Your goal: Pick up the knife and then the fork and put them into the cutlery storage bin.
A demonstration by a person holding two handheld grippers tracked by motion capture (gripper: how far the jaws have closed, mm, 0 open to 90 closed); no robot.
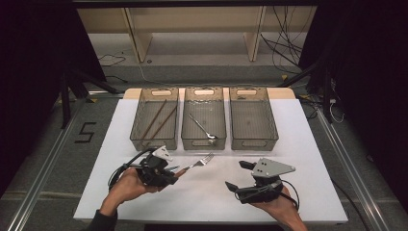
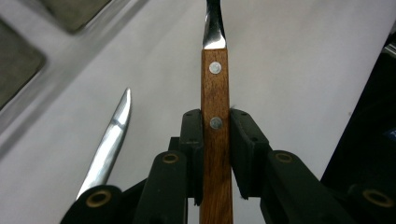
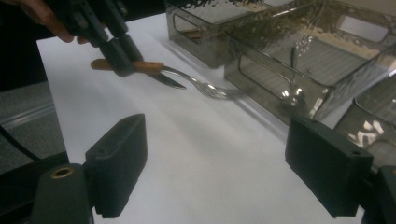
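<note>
A fork (image 1: pixel 198 162) with a wooden handle (image 2: pixel 215 88) points toward the bins, its tines just short of the middle bin. My left gripper (image 1: pixel 173 172) is shut on that handle, the jaws pressing it from both sides (image 2: pixel 215 122). A shiny knife blade (image 2: pixel 109 140) lies beside the fork on the white table; its handle is hidden under the gripper. The right gripper view shows the left gripper (image 3: pixel 117 58), the fork (image 3: pixel 208 87) and the blade (image 3: pixel 172 83). My right gripper (image 1: pixel 238 175) rests at the front right, open and with nothing between its jaws (image 3: pixel 215 158).
Three clear bins stand in a row at the back. The left bin (image 1: pixel 139 139) holds two brown chopsticks (image 1: pixel 159 118). In the middle bin (image 1: pixel 190 139) lies a metal spoon (image 1: pixel 202 126). The right bin (image 1: pixel 269 139) has nothing in it. The white table (image 1: pixel 207 197) ends just behind my hands.
</note>
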